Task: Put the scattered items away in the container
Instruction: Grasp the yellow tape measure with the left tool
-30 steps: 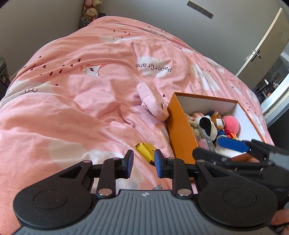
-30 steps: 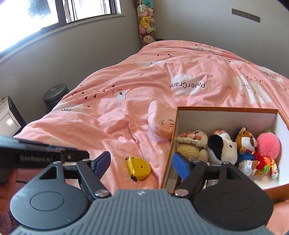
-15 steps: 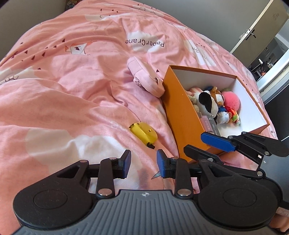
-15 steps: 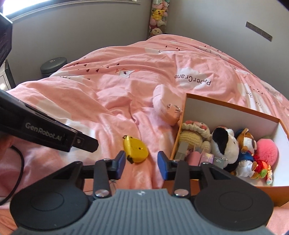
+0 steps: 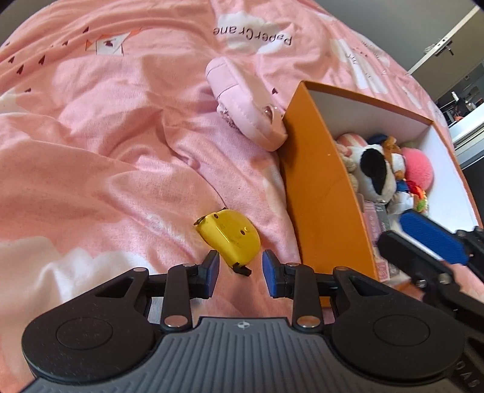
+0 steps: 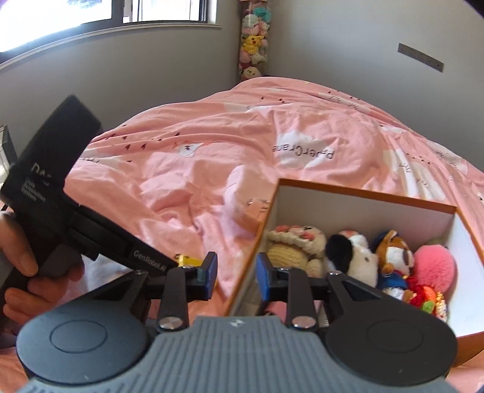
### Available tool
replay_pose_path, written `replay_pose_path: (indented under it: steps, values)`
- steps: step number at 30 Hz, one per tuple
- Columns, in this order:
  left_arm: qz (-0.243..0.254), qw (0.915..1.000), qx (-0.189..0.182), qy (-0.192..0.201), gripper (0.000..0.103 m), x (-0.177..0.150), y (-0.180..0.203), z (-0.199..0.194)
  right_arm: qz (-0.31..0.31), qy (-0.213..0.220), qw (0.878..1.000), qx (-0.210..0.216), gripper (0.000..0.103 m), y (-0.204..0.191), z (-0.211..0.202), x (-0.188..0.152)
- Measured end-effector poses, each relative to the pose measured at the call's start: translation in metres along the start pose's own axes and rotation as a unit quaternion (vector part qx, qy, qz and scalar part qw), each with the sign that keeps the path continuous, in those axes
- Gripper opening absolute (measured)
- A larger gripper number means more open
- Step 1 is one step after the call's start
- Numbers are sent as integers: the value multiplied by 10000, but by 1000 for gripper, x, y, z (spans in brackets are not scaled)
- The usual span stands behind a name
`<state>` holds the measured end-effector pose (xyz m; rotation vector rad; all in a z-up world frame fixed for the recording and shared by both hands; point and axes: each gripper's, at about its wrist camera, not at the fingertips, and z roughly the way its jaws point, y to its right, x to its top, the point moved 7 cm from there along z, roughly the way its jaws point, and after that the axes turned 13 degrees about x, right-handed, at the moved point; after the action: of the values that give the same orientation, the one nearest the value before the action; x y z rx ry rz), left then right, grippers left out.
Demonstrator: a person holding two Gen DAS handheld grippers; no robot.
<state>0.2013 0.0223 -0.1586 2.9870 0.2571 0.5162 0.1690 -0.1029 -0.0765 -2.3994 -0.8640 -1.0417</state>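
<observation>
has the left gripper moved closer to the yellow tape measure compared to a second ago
Yes. In the left wrist view the left gripper has come down toward the yellow tape measure, which lies on the pink duvet; its lower end now sits between the open fingertips.

Ahead of the left gripper (image 5: 240, 269) jaws lies a yellow tape measure (image 5: 229, 238) on open duvet (image 5: 90, 169). To their right the orange box (image 5: 320, 187) wall blocks passage; beyond, a pink pouch (image 5: 245, 105) leans against it.

You have a pink duvet (image 5: 127, 142) printed with clouds spread under everything. Beyond the bed, a window (image 6: 90, 15) sits in the grey wall, and plush toys (image 6: 252, 45) stack up in the corner.
</observation>
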Motion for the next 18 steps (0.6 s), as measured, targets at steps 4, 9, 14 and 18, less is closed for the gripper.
replay_pose_path:
  steps: [4, 9, 14, 18]
  values:
    - [-40, 9997, 129, -190, 44, 4, 1, 17, 319, 1, 9994, 125, 32, 17, 6, -4]
    - [-170, 9991, 114, -367, 47, 6, 0, 35, 425, 6, 9988, 226, 36, 25, 15, -9]
    - [-205, 9992, 58, -330, 48, 9, 1, 46, 447, 69, 9987, 234, 38, 30, 19, -8]
    - [-162, 9996, 59, -230, 54, 11, 4, 54, 402, 98, 9989, 226, 39, 31, 20, -8]
